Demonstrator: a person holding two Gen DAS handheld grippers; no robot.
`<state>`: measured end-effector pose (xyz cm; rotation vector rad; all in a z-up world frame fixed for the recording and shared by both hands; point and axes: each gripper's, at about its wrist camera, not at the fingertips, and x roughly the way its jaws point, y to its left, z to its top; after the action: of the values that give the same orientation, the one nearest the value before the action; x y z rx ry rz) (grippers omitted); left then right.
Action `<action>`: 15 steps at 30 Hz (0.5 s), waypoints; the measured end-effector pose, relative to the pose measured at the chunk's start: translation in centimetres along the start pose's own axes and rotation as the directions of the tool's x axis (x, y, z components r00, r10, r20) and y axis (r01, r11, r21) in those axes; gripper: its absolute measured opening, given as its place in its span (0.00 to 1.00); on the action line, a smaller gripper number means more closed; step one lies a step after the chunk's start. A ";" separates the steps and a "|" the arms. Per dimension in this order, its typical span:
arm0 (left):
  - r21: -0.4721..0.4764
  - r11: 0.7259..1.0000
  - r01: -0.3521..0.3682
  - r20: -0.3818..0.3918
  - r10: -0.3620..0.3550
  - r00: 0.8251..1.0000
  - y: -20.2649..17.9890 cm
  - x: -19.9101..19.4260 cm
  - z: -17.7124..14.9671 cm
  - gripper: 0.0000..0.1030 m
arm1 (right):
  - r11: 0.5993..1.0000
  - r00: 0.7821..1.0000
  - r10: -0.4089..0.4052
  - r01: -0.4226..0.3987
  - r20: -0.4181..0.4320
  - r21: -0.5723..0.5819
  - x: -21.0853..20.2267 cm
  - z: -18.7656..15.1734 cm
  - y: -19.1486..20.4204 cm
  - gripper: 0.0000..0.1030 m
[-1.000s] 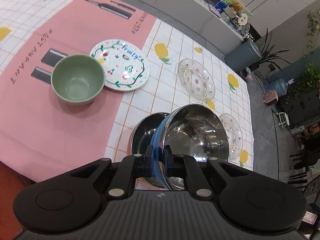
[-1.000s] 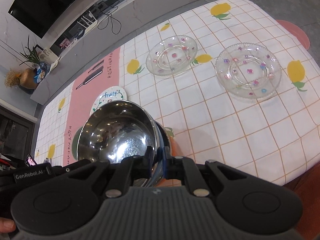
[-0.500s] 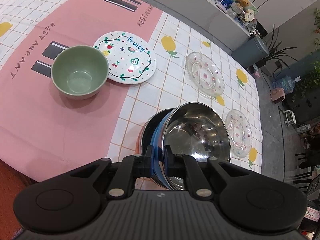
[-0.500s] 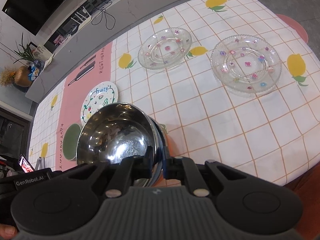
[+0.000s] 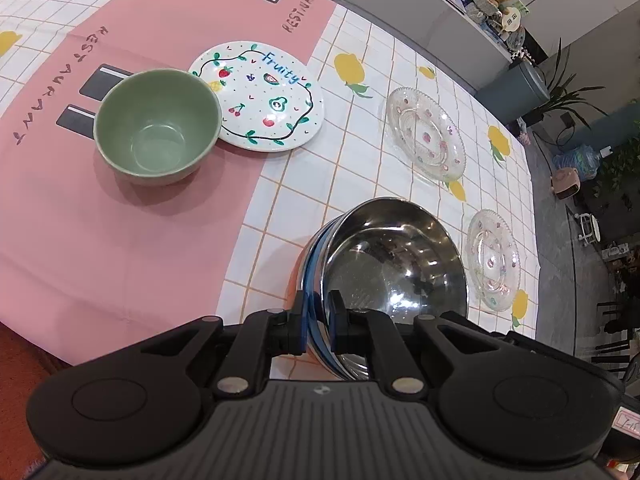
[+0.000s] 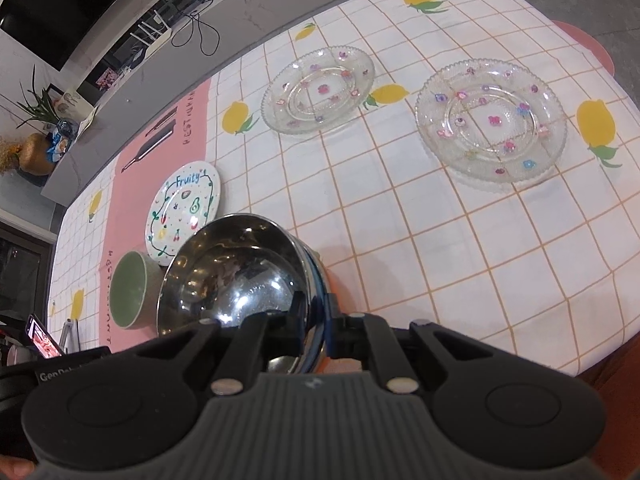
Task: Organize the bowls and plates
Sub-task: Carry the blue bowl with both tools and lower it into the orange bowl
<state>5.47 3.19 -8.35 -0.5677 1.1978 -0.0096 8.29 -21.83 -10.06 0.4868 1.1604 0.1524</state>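
A shiny steel bowl with a blue rim band sits nested in a second steel bowl near the table's front edge. My left gripper is shut on its left rim. My right gripper is shut on the opposite rim of the same steel bowl. A green bowl stands on the pink cloth, touching a white "Fruity" plate. Two clear glass plates lie farther right on the checked cloth.
The table's front edge runs just below the bowls. A grey counter with cables lies beyond the table. A phone on a stand is at the far left in the right wrist view.
The held steel bowl has come down into the second steel bowl, which now shows only as a rim beneath it. Both grippers stay shut on it.
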 end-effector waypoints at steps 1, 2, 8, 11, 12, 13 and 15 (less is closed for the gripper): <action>0.003 1.000 -0.001 0.000 0.001 1.000 0.0 0.0 0.0 0.10 | 1.000 1.000 -0.001 0.001 0.002 -0.003 0.0 0.0 0.1 0.07; 0.004 1.000 0.000 0.000 0.000 1.000 0.0 0.0 0.0 0.10 | 1.000 1.000 -0.003 0.004 0.003 -0.006 0.0 0.0 0.1 0.07; -0.004 1.000 0.016 -0.002 -0.016 1.000 0.2 0.2 0.0 0.11 | 1.000 1.000 -0.009 0.009 0.011 -0.020 -0.1 0.1 0.2 0.07; 0.001 1.000 0.018 0.001 -0.018 1.000 0.2 0.2 0.0 0.12 | 1.000 1.000 -0.006 0.007 0.015 -0.024 -0.2 0.1 0.2 0.08; 0.001 1.000 0.019 0.002 -0.019 1.000 0.2 0.2 -0.1 0.12 | 1.000 1.000 -0.005 0.005 0.015 -0.022 -0.2 0.1 0.2 0.08; 0.000 1.000 0.022 0.004 -0.022 1.000 0.3 0.2 0.0 0.12 | 1.000 1.000 -0.003 0.003 0.014 -0.020 -0.2 0.1 0.1 0.08; 0.001 1.000 0.021 0.009 -0.021 1.000 0.4 0.1 0.0 0.14 | 1.000 1.000 -0.002 0.002 0.018 -0.021 -0.3 0.1 0.1 0.11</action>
<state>5.41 3.47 -8.63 -0.5794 1.1829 -0.0253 8.24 -21.84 -9.70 0.4677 1.1406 0.1582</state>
